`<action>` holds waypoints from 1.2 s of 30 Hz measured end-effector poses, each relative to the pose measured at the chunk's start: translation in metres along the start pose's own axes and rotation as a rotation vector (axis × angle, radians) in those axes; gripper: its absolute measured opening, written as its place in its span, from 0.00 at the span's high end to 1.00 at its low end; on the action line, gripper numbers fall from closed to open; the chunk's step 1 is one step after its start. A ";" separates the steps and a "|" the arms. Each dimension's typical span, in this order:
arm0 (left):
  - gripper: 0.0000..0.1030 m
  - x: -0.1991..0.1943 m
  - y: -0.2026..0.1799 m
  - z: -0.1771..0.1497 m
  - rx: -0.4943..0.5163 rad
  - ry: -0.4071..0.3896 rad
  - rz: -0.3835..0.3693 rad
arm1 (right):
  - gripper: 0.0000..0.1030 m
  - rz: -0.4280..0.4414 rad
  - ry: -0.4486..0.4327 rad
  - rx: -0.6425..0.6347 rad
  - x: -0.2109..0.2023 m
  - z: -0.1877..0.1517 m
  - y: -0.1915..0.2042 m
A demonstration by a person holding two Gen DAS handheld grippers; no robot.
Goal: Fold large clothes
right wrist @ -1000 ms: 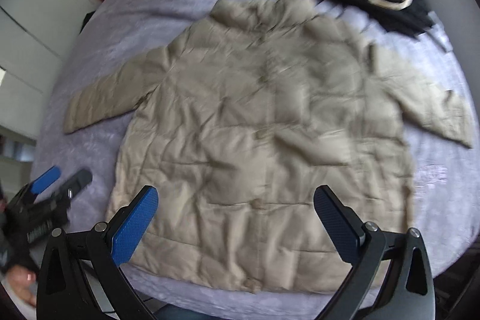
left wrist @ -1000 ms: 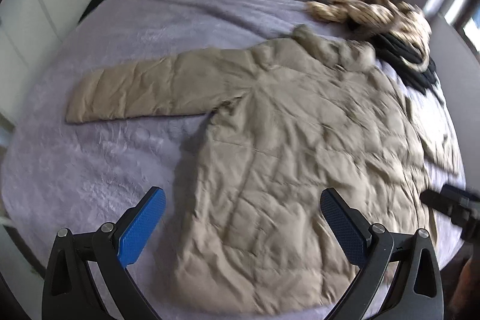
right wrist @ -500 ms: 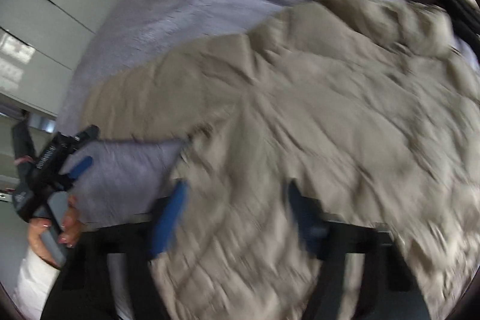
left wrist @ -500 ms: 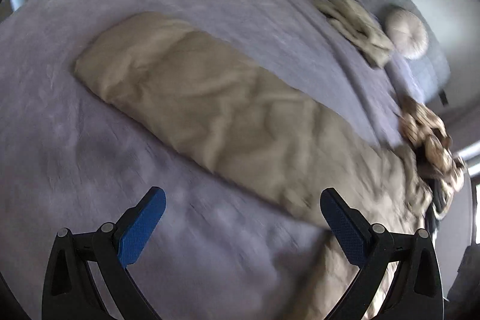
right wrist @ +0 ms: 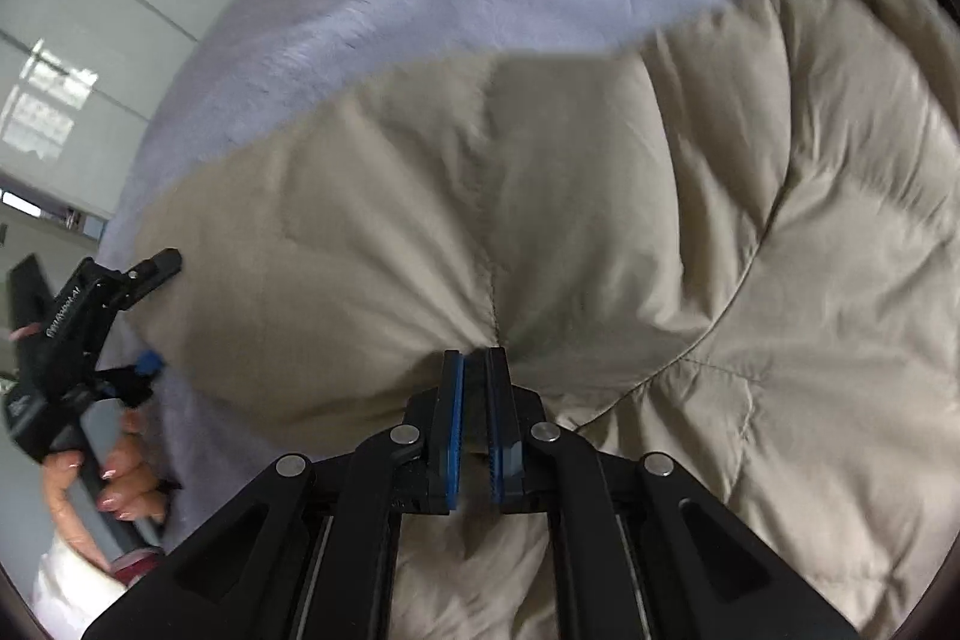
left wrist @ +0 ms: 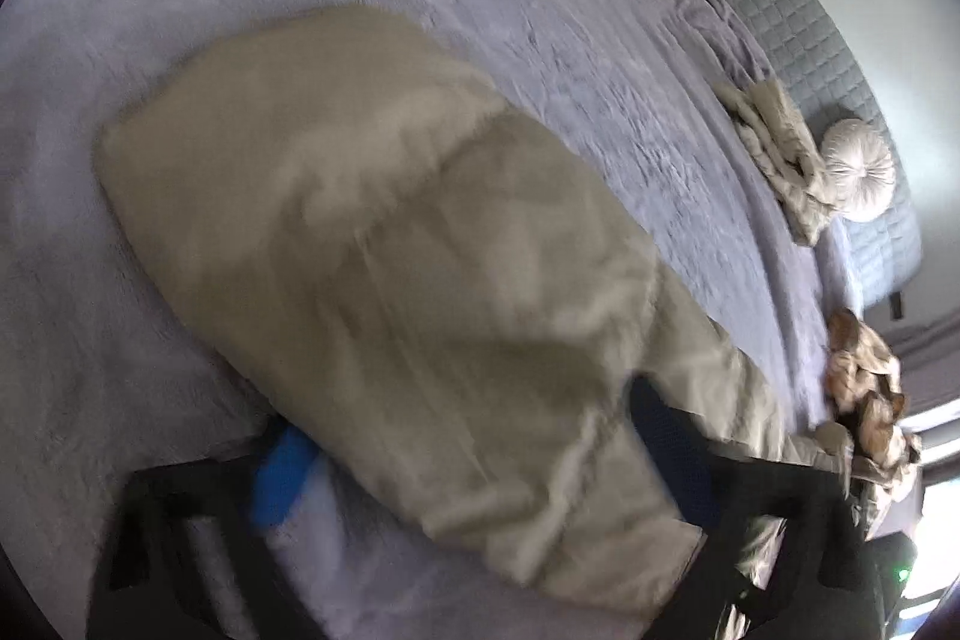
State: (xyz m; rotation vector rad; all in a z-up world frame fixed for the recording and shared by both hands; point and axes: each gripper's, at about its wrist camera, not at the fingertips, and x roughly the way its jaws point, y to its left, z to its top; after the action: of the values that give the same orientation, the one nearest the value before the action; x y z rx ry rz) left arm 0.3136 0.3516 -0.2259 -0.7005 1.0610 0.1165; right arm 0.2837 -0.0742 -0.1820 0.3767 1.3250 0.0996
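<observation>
Beige coat (right wrist: 540, 196), bed (left wrist: 540, 10): right gripper (right wrist: 474, 370) pinching coat fabric; left gripper (left wrist: 468, 466) straddling sleeve near bed edge, fingers wide. Probably beginning sleeve fold; needing closure, then carrying inward.

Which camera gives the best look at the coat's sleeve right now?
The left wrist view: the beige puffer coat's sleeve runs nearly whole across the purple bedspread, cuff at far end, though blurred. The right wrist view shows only bunched quilting where the right gripper pinches the coat, with the left gripper open at the sleeve's edge.
</observation>
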 end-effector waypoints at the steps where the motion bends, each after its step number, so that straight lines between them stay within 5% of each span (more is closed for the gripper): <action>1: 0.73 0.001 -0.002 0.003 0.024 0.002 0.007 | 0.93 0.023 -0.002 0.037 0.004 0.001 -0.007; 3: 0.94 -0.001 0.000 0.010 0.037 0.020 -0.086 | 0.94 0.057 0.002 0.085 0.008 0.003 -0.016; 7: 0.94 -0.028 -0.023 0.022 0.137 -0.044 -0.138 | 0.95 0.065 0.004 0.084 0.018 0.008 -0.021; 14: 0.94 -0.090 -0.123 0.008 0.445 -0.130 -0.314 | 0.95 0.094 -0.006 0.109 0.019 0.008 -0.021; 19: 0.94 -0.103 -0.201 -0.027 0.593 -0.088 -0.473 | 0.95 0.179 0.018 0.176 0.011 0.005 -0.027; 22: 0.94 -0.105 -0.234 -0.068 0.674 -0.035 -0.508 | 0.95 0.254 -0.036 0.257 -0.019 -0.003 -0.053; 28: 0.94 -0.070 -0.293 -0.162 0.845 0.098 -0.484 | 0.95 0.070 -0.171 0.330 -0.104 -0.045 -0.144; 32: 0.94 -0.025 -0.324 -0.236 1.038 0.148 -0.337 | 0.95 -0.099 -0.192 0.317 -0.139 -0.071 -0.193; 36: 0.94 0.000 -0.325 -0.285 1.189 0.158 -0.207 | 0.95 -0.116 -0.193 0.371 -0.150 -0.083 -0.227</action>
State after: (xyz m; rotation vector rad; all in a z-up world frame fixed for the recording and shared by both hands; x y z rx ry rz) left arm 0.2306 -0.0670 -0.1568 0.2733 0.9924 -0.7145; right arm 0.1345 -0.3115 -0.1331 0.6061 1.1688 -0.2778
